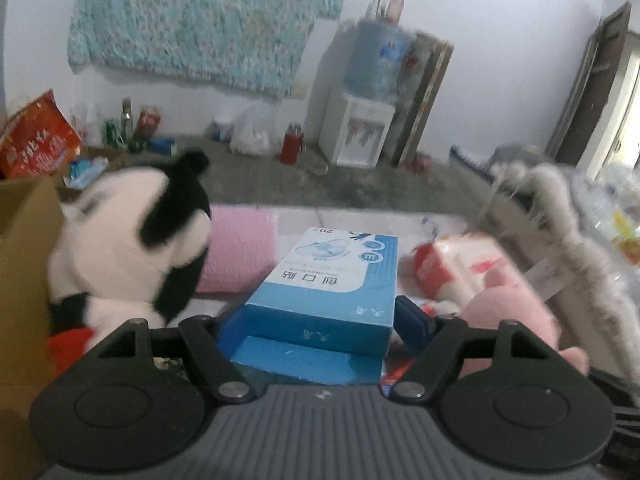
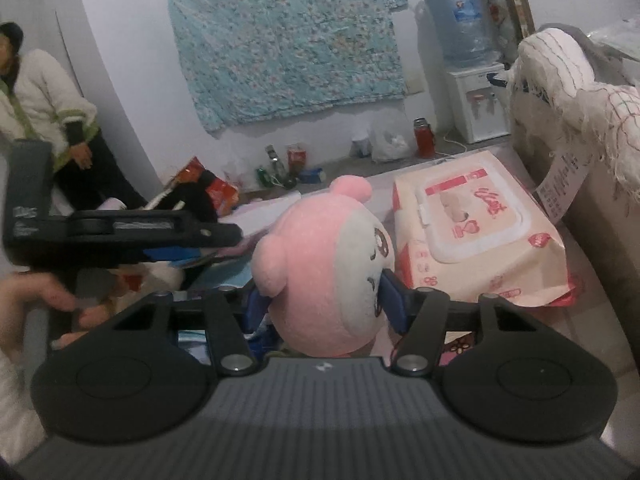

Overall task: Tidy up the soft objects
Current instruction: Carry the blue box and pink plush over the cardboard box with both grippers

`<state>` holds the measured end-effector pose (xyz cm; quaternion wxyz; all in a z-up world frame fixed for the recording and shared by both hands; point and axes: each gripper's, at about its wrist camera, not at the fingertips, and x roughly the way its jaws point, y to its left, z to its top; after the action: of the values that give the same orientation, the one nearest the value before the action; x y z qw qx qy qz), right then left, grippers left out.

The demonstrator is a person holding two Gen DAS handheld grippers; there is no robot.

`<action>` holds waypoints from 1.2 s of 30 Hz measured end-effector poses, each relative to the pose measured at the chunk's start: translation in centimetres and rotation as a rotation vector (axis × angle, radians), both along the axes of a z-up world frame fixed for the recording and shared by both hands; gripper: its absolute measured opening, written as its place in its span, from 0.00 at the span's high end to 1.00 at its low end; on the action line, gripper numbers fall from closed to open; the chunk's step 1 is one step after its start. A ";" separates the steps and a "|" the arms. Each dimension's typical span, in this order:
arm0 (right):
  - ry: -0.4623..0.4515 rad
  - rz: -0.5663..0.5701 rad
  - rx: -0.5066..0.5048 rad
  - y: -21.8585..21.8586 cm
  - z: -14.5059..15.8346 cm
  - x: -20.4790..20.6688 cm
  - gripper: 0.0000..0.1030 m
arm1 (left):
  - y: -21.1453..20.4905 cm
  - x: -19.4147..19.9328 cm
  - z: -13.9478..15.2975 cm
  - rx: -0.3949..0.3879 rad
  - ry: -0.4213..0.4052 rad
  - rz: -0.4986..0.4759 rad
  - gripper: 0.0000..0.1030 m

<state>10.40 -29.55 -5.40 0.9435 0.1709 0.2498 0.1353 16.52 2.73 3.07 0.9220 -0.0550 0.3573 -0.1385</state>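
Between the blue fingers (image 1: 416, 322) of the left gripper (image 1: 316, 320) sits a blue box of adhesive bandages (image 1: 332, 284), its printed top facing up; the right-hand pad stands just clear of the box edge while the left-hand one is hidden behind the box corner, so whether the claw is truly grasping it cannot be told from this view. Left of the box a black-and-white panda plush (image 1: 132, 248) stands upright beside a cardboard box (image 1: 24, 264), with a pink bubble-wrap sheet (image 1: 240, 252) lying flat behind it. To the right lie a pack of wet wipes (image 1: 460, 268) and a pink plush toy (image 1: 516, 312), near a shaggy white fabric (image 1: 560, 216).

From the right wrist camera, the right gripper (image 2: 326, 300) is clenched on the pink plush toy (image 2: 324, 264): both blue pads press into the sides of its round head, which stands upright with the face turned to the right. The wet wipes pack (image 2: 476, 232) rests just beside it on the pale table surface (image 2: 600, 320). At the left edge, a hand (image 2: 32, 304) holds the left gripper (image 2: 120, 236), seen side-on. A person in a pale jacket (image 2: 44, 108) sits by the wall, and a floral cloth (image 2: 288, 40) hangs on it
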 end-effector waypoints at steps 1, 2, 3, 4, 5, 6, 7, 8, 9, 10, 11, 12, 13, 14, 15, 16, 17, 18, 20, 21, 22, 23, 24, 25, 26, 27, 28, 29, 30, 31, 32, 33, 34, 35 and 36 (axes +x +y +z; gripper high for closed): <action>-0.007 0.004 0.001 -0.1 0.2 -0.2 0.46 | 0.4 -0.8 0.9 -0.010 -0.018 0.007 0.26; -0.019 0.003 0.003 -0.2 0.5 -0.5 0.46 | 0.8 -1.8 1.9 -0.023 -0.037 0.016 0.26; -0.032 -0.002 0.008 -0.3 0.7 -0.9 0.46 | 1.3 -2.7 2.8 -0.031 -0.055 0.021 0.26; -0.039 0.001 0.014 -0.4 1.1 -1.2 0.46 | 1.8 -4.0 3.8 -0.039 -0.079 0.027 0.26; -0.045 0.003 0.026 -0.5 1.5 -1.7 0.46 | 2.6 -5.5 4.8 -0.043 -0.105 0.041 0.26; -0.059 0.004 0.040 -0.6 2.0 -2.3 0.46 | 3.4 -6.9 5.8 -0.046 -0.128 0.053 0.26; -0.088 0.017 0.054 -0.5 2.7 -3.2 0.46 | 4.4 -8.6 6.8 -0.050 -0.155 0.067 0.26; -0.119 0.020 0.061 -0.3 3.5 -4.0 0.45 | 5.5 -10.2 7.8 -0.048 -0.181 0.087 0.26; -0.151 0.017 0.061 0.1 4.3 -4.7 0.45 | 6.7 -11.7 8.7 -0.042 -0.200 0.107 0.26; -0.172 0.023 0.060 0.7 5.1 -5.1 0.45 | 8.1 -13.1 9.6 -0.037 -0.216 0.137 0.26; -0.191 0.041 0.064 1.5 5.9 -5.5 0.45 | 9.6 -14.5 10.3 -0.028 -0.228 0.163 0.26; -0.209 0.074 0.072 2.6 6.7 -5.6 0.45 | 11.3 -15.7 11.0 -0.011 -0.232 0.191 0.26; -0.221 0.116 0.076 3.9 7.6 -5.6 0.45 | 12.8 -16.9 11.6 0.002 -0.237 0.229 0.26; -0.233 0.151 0.078 5.2 8.4 -5.7 0.45 | 14.4 -17.8 12.1 0.025 -0.240 0.272 0.26; -0.246 0.193 0.073 7.0 9.3 -5.6 0.45 | 15.7 -18.5 12.4 0.052 -0.239 0.301 0.26; -0.255 0.235 0.060 9.1 10.2 -5.4 0.45 | 17.3 -19.2 12.6 0.078 -0.237 0.338 0.26; -0.267 0.265 0.050 11.1 11.0 -5.1 0.45 | 18.5 -19.5 12.7 0.094 -0.232 0.368 0.26; -0.278 0.296 0.035 13.3 11.8 -4.7 0.45 | 19.6 -19.5 12.6 0.107 -0.226 0.392 0.26; -0.283 0.357 0.016 18.1 13.3 -3.5 0.45 | 22.0 -18.5 12.3 0.143 -0.209 0.437 0.26; -0.280 0.390 0.008 20.9 13.9 -2.5 0.45 | 22.9 -17.7 11.9 0.168 -0.200 0.454 0.26; -0.269 0.413 -0.013 23.5 14.6 -1.8 0.45 | 23.7 -16.7 11.4 0.194 -0.192 0.467 0.26; -0.257 0.421 -0.033 26.2 15.0 -1.1 0.45 | 24.7 -15.4 10.9 0.219 -0.179 0.472 0.26; -0.246 0.422 -0.048 28.6 15.2 -0.5 0.45 | 25.8 -14.1 10.4 0.218 -0.161 0.461 0.26; -0.233 0.422 -0.062 30.8 15.1 0.3 0.45 | 27.2 -12.7 9.7 0.183 -0.140 0.450 0.26; -0.222 0.417 -0.087 33.2 15.0 0.9 0.45 | 28.4 -11.5 9.0 0.169 -0.117 0.440 0.26; -0.207 0.419 -0.123 35.7 14.8 1.5 0.45 | 29.2 -10.4 8.4 0.181 -0.099 0.441 0.26; -0.187 0.417 -0.168 38.3 14.6 2.1 0.45 | 29.9 -9.2 7.7 0.214 -0.088 0.445 0.26; -0.169 0.415 -0.211 41.0 14.0 2.7 0.45 | 30.2 -7.9 6.8 0.272 -0.086 0.439 0.26; -0.148 0.415 -0.259 43.5 13.3 3.5 0.45 | 30.4 -7.1 6.0 0.324 -0.086 0.436 0.26; -0.117 0.408 -0.293 46.0 12.5 4.4 0.45 | 30.4 -5.9 5.0 0.393 -0.078 0.430 0.26; -0.075 0.401 -0.321 49.0 11.1 5.5 0.45 | 30.5 -5.1 4.2 0.418 -0.064 0.427 0.26; -0.044 0.394 -0.335 51.0 10.1 6.3 0.45 | 31.1 -4.5 3.4 0.406 -0.042 0.425 0.26; -0.020 0.388 -0.348 52.6 9.1 7.2 0.45 | 31.7 -3.8 2.6 0.375 -0.021 0.425 0.26; 0.001 0.378 -0.375 54.3 8.1 7.9 0.45 | 32.4 -3.3 1.9 0.354 -0.002 0.438 0.26; 0.026 0.366 -0.396 55.8 7.3 8.6 0.45 | 33.0 -2.7 1.1 0.346 0.008 0.450 0.26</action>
<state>18.99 26.24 1.86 0.9150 -0.0635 0.3103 0.2501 13.78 35.78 4.18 0.9238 0.0245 0.3581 0.1330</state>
